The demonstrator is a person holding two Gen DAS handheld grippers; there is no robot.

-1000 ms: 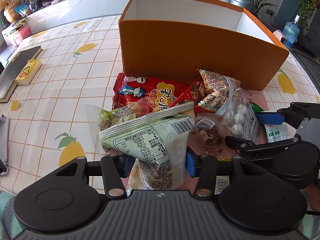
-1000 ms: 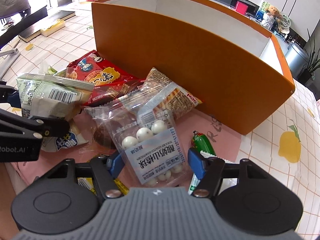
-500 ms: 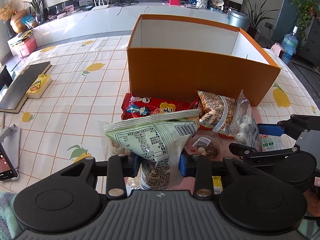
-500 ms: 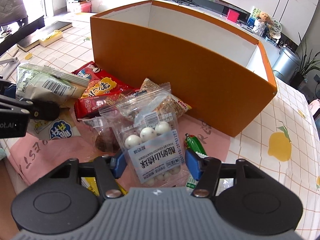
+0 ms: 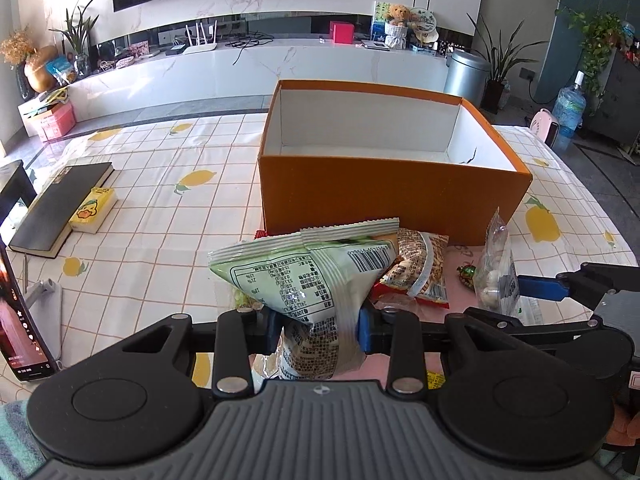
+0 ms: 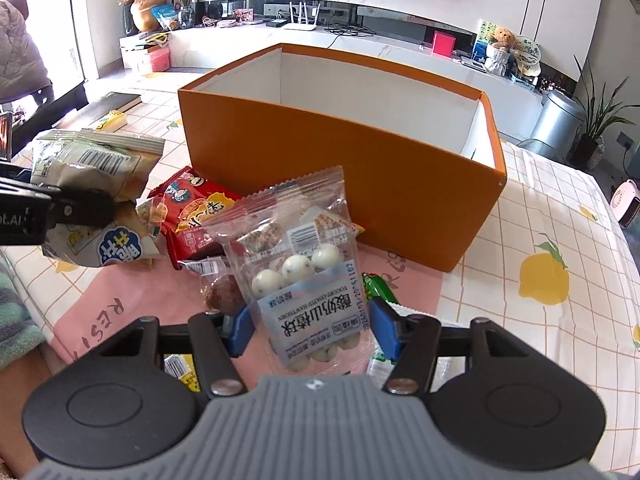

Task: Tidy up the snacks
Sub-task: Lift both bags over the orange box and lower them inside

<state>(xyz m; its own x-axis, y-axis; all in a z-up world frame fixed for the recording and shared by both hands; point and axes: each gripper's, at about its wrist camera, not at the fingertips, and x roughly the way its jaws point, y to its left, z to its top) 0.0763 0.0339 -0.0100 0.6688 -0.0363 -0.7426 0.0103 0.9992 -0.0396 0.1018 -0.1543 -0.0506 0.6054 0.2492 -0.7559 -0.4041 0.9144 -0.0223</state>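
Note:
My left gripper (image 5: 319,328) is shut on the lower part of a pale green snack bag (image 5: 304,276), which hangs lifted above the snack pile. My right gripper (image 6: 312,330) is shut on a clear bag of white yogurt balls (image 6: 304,272), its blue pads pressing both side edges, and the bag is raised upright. The open orange box (image 6: 340,168) with a white inside stands just behind both bags. In the right wrist view the left gripper (image 6: 80,208) holds the green bag (image 6: 92,160) at the far left.
A red packet (image 6: 192,208), a brown patterned packet (image 5: 420,264) and a green candy (image 6: 374,286) lie on a pink mat (image 6: 100,312) before the box. A black book (image 5: 60,204), a yellow pack (image 5: 93,216) and a propped phone (image 5: 16,312) sit left.
Both grippers have risen with their bags, lifting them off the pile. The left jaws squeezed tighter on the green bag. More of the box's inside shows now.

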